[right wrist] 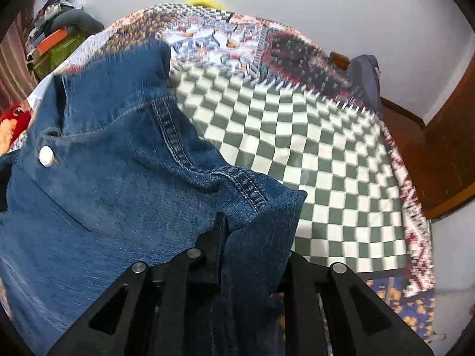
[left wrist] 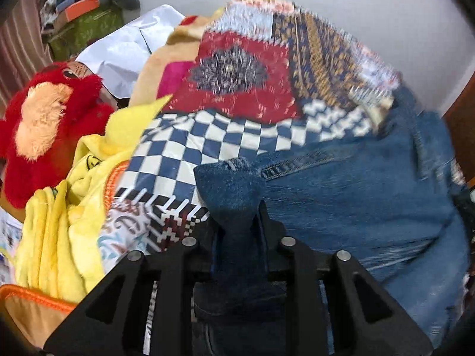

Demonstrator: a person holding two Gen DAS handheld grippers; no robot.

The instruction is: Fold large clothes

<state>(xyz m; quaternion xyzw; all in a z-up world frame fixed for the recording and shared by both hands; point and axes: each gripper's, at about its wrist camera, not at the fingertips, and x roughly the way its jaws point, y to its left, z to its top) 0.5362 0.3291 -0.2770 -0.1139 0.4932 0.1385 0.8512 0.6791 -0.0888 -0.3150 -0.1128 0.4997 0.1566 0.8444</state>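
A blue denim jacket (left wrist: 356, 201) lies spread over a patchwork bedcover with a checked panel (left wrist: 207, 145). My left gripper (left wrist: 237, 216) is shut on a bunched corner of the denim, which sticks up between its black fingers. In the right wrist view the denim jacket (right wrist: 104, 163) shows a white button (right wrist: 46, 156) and stitched seams. My right gripper (right wrist: 237, 231) is shut on a fold of the jacket's edge; the cloth drapes over its right finger and hides it. The checked bedcover (right wrist: 326, 178) stretches away behind.
A red plush toy (left wrist: 44, 124) and a crumpled yellow cloth (left wrist: 68, 222) lie left of the jacket, with a white garment (left wrist: 127, 56) behind. A green box (right wrist: 59, 50) with clutter stands at the far left. Wooden bed frame (right wrist: 445, 163) runs along the right.
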